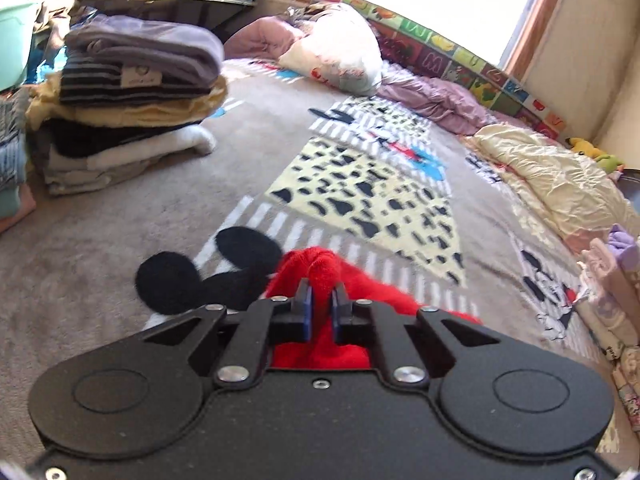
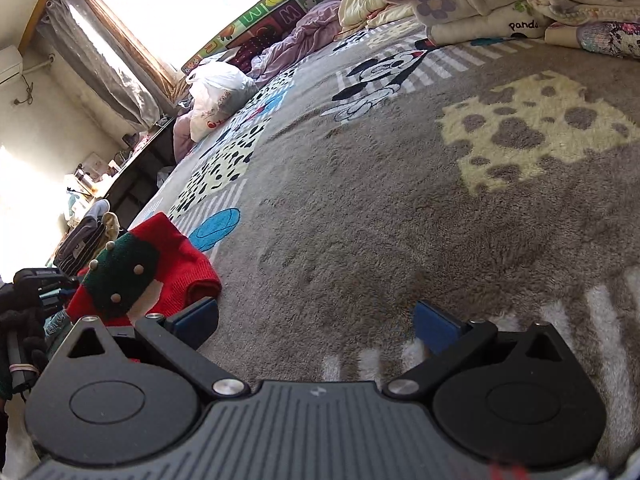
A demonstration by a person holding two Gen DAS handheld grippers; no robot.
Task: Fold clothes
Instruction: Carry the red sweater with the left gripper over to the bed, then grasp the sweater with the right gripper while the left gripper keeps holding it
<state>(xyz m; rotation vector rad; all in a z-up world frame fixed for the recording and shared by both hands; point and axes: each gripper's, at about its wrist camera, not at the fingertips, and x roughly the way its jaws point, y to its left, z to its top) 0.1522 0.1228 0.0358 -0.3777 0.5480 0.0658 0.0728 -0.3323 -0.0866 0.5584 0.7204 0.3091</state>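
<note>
Two grippers: your left gripper (image 1: 323, 308) pinches a fold of the red sweater (image 2: 180, 268) at your 12 o'clock on the blanket (image 2: 360, 220); your right gripper (image 2: 316, 320) gapes wide, empty, sweater at its 10 o'clock.

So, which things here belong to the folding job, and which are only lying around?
Belonging to the job:
- red garment, with a green part with small round studs
- left gripper, shut on the red garment
- right gripper, open, holding nothing
- stack of folded clothes

Only lying around:
- white plastic bag
- purple quilt
- cream quilt
- yellow plush toy
</note>
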